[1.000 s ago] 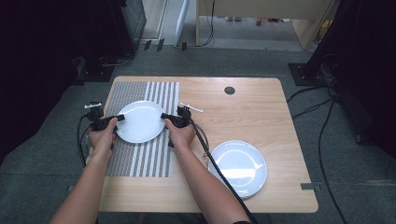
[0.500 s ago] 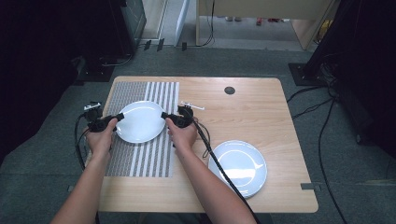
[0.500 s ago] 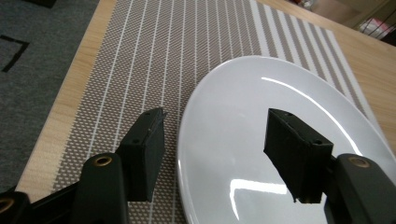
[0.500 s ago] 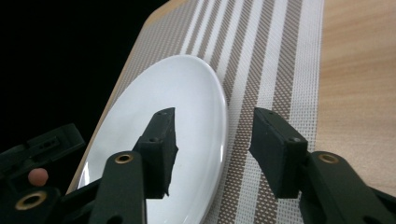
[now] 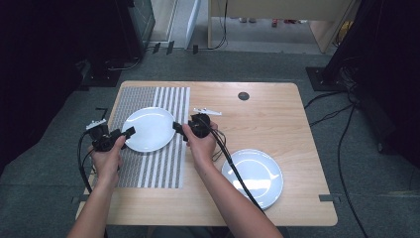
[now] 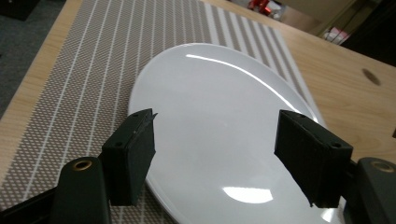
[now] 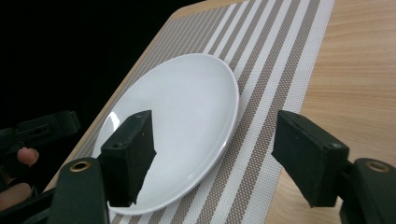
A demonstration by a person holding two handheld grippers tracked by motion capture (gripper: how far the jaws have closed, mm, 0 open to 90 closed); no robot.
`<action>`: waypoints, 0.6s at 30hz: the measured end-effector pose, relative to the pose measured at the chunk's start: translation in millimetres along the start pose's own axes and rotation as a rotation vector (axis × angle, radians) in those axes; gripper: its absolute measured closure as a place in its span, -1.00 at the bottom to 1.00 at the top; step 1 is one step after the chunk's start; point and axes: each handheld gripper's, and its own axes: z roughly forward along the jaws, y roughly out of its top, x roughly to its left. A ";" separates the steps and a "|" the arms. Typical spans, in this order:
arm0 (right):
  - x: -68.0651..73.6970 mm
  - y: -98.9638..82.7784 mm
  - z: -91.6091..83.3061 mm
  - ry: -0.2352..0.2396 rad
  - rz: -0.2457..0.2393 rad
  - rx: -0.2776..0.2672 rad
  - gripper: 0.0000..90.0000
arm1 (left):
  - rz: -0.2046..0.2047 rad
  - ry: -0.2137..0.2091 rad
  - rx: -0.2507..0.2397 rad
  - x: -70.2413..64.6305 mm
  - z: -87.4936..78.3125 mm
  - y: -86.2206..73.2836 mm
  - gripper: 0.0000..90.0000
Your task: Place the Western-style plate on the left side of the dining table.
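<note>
Claws (image 5: 128, 133) (image 5: 177, 127) opened since before, off plate (image 5: 147, 129), lying on placemat (image 5: 148, 163)

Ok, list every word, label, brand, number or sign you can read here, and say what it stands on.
None: no readable text anywhere.
The white plate on the placemat, the second white plate, the striped placemat and the wooden table carry no print.
The black grippers show no legible marking.

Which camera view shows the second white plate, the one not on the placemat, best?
The high view: the white plate lies whole near the table's front right corner, crossed by a cable. Both gripper views face the placemat's plate instead.
</note>
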 end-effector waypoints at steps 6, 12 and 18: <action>2.7 0.4 -24.9 -0.002 -0.024 -0.016 -0.37 | 0.058 -0.015 0.002 -14.1 -17.5 -20.0 -0.55; -3.2 -0.8 -59.1 -0.002 -0.023 -0.029 -0.39 | 0.090 0.018 -0.044 -19.6 -41.9 -50.6 -0.74; -11.6 -3.5 -82.3 0.003 -0.026 -0.035 -0.39 | 0.110 0.041 -0.029 -16.0 -60.1 -68.1 -0.75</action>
